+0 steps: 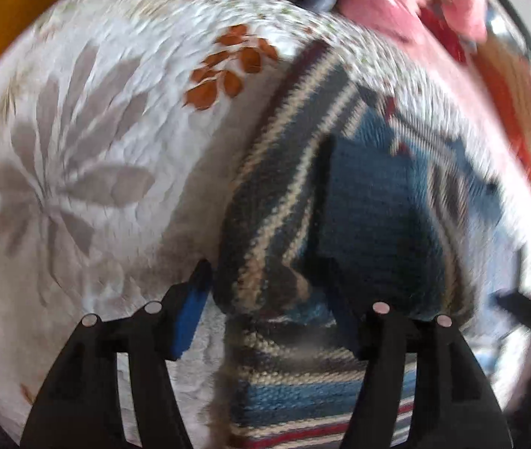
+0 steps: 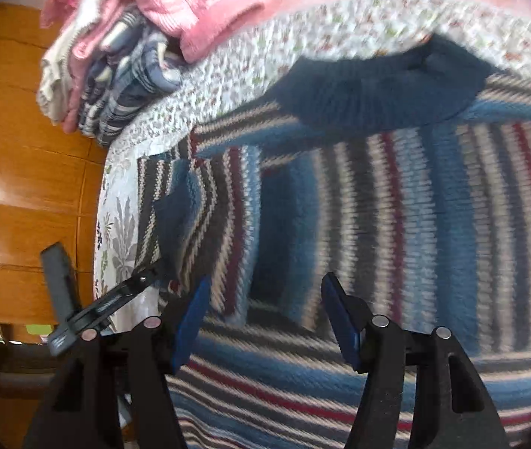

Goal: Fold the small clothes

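A white quilted bedspread with grey leaf and rust flower prints (image 1: 89,142) covers the surface, edged by a band of small floral print (image 2: 228,75). On it lies the striped knitted sweater in blue, cream, grey and dark red (image 2: 396,232), spread mostly flat; in the right wrist view its stripes run toward the dark blue ribbed collar (image 2: 370,97) at the far side, so its long axis runs away from that camera. A stack of folded pink, cream and plaid clothes (image 2: 123,60) sits at the bedspread's far corner, beside an orange wooden panel (image 2: 22,157). The left gripper (image 1: 265,299) has its jaws apart around a bunched fold of sweater. The right gripper (image 2: 265,299) hangs over the knit, jaws apart, gripping nothing.
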A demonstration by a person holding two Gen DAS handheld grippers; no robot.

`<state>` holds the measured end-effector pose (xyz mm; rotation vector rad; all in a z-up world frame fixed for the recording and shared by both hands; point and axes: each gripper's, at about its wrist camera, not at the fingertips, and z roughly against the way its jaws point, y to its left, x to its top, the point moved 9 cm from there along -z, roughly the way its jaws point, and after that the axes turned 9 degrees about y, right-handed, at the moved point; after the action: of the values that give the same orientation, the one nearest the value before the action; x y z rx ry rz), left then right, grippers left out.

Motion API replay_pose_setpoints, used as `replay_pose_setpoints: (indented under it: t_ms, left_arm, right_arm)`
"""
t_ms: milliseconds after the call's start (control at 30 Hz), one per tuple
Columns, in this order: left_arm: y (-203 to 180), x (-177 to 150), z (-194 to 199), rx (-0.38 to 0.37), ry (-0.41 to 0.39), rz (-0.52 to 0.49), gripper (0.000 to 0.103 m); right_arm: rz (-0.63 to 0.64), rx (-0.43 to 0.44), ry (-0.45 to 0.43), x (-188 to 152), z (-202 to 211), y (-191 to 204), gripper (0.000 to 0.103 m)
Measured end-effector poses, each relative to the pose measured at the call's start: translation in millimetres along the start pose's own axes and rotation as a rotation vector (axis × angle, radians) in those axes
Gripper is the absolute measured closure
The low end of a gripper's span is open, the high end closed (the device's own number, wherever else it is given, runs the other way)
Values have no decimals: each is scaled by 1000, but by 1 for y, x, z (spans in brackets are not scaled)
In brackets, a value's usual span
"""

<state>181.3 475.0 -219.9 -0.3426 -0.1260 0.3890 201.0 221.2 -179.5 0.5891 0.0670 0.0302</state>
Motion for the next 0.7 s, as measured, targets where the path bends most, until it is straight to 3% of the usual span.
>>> replay_pose_setpoints:
  t_ms: [233,267,300,400,700]
  left_arm:
    - [22,24,49,30,-191,59,43]
    - [21,25,49,40,-196,62,43]
    - [20,26,50,55,-201,63,43]
    - [21,23,53,74,-214,49,43]
    - [1,25,60,40,-248,0,43]
  right_arm:
    - [-16,2,40,13,-41,16,42]
    - [-10,-8,42,14,-45,18,51]
    - [3,-9,44,15,-48,22,72]
    - [46,-62,35,15,-45,29,92]
    - [150,-137,-83,21,31,27,93]
